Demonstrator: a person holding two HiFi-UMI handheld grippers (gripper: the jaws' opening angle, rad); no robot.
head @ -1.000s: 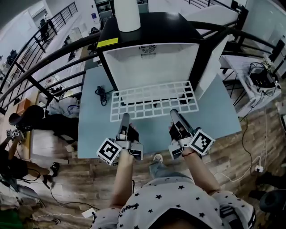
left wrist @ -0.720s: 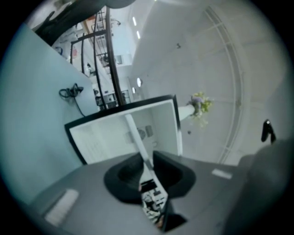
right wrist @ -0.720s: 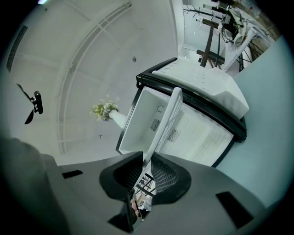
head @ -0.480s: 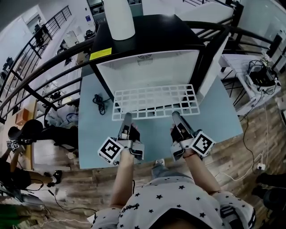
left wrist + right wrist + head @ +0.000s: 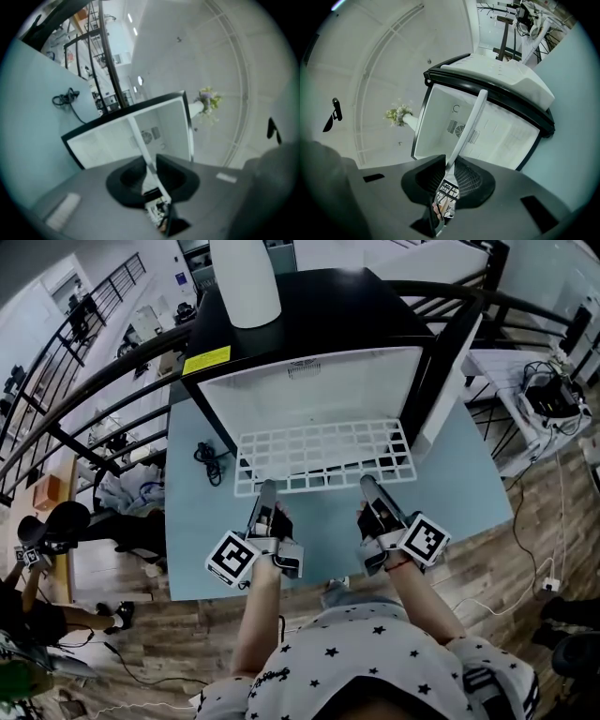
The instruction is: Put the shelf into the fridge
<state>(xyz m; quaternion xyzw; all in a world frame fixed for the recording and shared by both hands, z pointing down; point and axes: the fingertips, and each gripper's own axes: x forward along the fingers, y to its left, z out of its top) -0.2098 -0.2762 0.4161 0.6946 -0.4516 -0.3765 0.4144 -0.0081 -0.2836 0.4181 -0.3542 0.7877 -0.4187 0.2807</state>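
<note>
Two grippers are clamping the near edge of the white wire shelf. The left gripper is holding it toward the left corner and the right gripper toward the right corner. Each gripper view is showing its jaws drawn almost together. Only the thin edge of the shelf is sitting between them, and the black pads are pressing on it from both sides.

From the grippers the shelf is stretching away toward 12 o'clock, lying roughly flat. Its near part is hanging over the pale blue table, and its far edge is reaching into the mouth of the black fridge. The fridge is standing on the table with its white inside facing the person. Its door is standing open at about 2 o'clock from the right gripper. A coiled black cable is lying on the table at about 10 o'clock from the left gripper, beside the fridge's left wall.

The head view is showing the shelf's whole grid, whereas the gripper views are showing it edge-on as one white strip. The head view is also catching a white vase on the fridge top only as a plain cylinder. The gripper views are showing flowers in it, and a round vent on the fridge's back wall more clearly.
</note>
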